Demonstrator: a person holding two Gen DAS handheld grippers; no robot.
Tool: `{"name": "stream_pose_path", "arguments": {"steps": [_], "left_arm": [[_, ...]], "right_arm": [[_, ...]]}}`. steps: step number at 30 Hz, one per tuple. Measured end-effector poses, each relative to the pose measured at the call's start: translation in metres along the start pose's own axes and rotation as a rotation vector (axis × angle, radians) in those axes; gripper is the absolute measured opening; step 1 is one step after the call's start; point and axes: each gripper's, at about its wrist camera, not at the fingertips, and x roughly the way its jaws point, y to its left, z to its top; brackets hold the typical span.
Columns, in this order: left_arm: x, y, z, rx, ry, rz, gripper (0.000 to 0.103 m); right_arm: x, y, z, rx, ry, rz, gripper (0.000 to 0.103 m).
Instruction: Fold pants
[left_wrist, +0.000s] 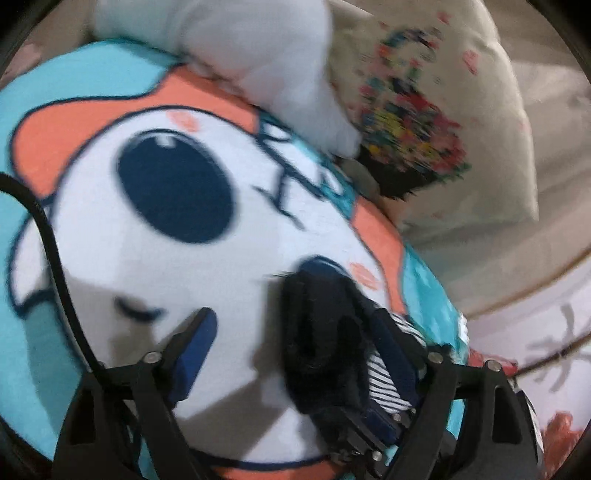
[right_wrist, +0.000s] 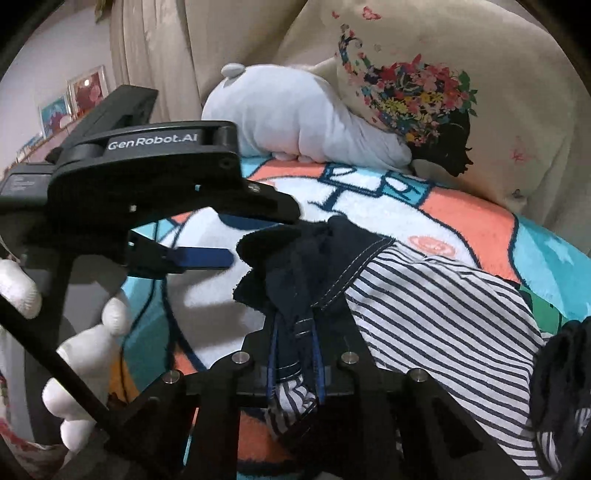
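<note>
the right claw (right_wrist: 295, 354) was clamped on the dark waistband of the pants (right_wrist: 332, 266), which lay bunched on the cartoon blanket (right_wrist: 461, 221). the left claw (left_wrist: 295, 332) stood wide open, one finger against the fabric.

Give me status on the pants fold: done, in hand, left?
Done: no finished fold shows. In hand: the right gripper is shut on the dark pants, striped lining showing; the left gripper is open, one of its fingers on the cartoon blanket. Left: the whole fold.
</note>
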Motion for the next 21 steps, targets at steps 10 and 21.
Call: {"name": "stream_pose_path", "arguments": {"steps": [10,21], "left_arm": [[0.044,-0.091,-0.009,0.101,0.136,-0.146,0.065],[0.072,-0.186,-0.038,0.243,0.169,-0.179,0.066]], "right_arm": [[-0.075,-0.039,0.004,0.142,-0.179,0.025,0.015],[-0.162,-0.177,-0.058,0.518,-0.255,-0.158,0.015]]}}
